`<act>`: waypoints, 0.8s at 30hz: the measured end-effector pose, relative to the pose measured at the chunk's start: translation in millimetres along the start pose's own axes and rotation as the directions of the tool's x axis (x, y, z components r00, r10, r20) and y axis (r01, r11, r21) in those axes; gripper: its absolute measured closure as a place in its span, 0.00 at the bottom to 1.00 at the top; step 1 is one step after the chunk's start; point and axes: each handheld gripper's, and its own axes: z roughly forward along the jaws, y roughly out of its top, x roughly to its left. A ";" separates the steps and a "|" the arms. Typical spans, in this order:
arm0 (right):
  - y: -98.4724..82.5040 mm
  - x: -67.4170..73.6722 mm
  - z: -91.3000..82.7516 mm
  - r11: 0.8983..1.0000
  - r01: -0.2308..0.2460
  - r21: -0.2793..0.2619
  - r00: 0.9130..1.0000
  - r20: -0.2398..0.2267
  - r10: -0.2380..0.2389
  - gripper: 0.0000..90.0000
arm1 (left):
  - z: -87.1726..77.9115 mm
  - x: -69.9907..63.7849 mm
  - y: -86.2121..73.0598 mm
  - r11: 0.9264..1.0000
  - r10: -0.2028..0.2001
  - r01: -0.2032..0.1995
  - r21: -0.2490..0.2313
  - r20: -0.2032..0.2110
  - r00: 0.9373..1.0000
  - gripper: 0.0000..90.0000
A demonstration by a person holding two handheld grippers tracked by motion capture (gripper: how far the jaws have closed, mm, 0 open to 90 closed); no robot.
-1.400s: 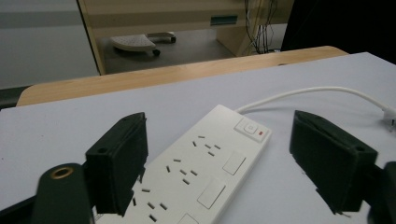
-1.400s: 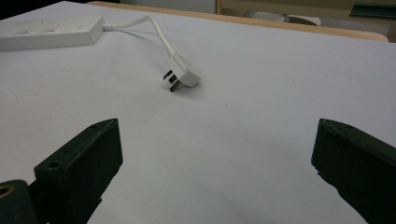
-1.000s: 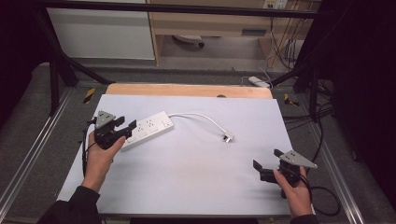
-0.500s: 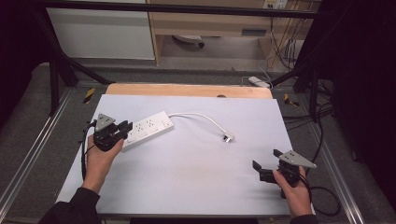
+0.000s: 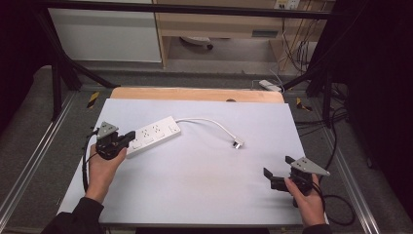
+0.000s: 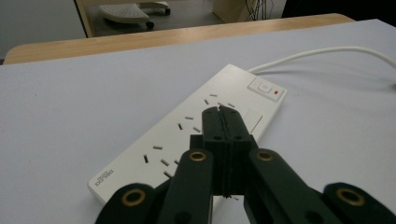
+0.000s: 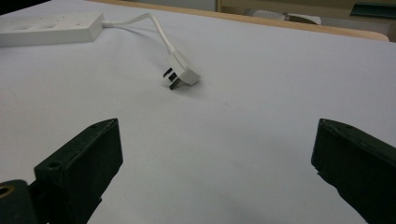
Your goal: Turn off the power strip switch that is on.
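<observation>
- Left gripper view shows my left gripper [image 6: 223,110] with jaws just closed tight on nothing, hovering over the power strip [image 6: 196,135] at the table's left.
- Rigid, light, smooth plastic; I'd pinch its long sides.
- My right gripper [image 7: 215,154] gapes wide, empty, near the plug [image 7: 181,71].

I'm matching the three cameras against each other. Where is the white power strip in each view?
High view: power strip lies left of centre, slanted, its near end at the left claw.
Left gripper view: it runs centre, from lower left to upper right, under the shut jaws.
Right gripper view: only its end, top left corner.
Shared landmark: its white cable leading to the plug.
</observation>
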 end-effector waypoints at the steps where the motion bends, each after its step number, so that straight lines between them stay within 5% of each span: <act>1: 0.0 0.0 0.0 1.000 0.000 0.000 1.000 0.000 0.000 0.03 | 0.3 0.4 -0.8 1.000 0.000 0.000 0.004 -0.001 1.000 1.00; 24: 0.1 0.9 0.1 1.000 0.000 0.001 1.000 -0.001 0.000 0.03 | 5.7 3.3 -11.9 0.998 -0.013 0.012 0.067 0.012 1.000 1.00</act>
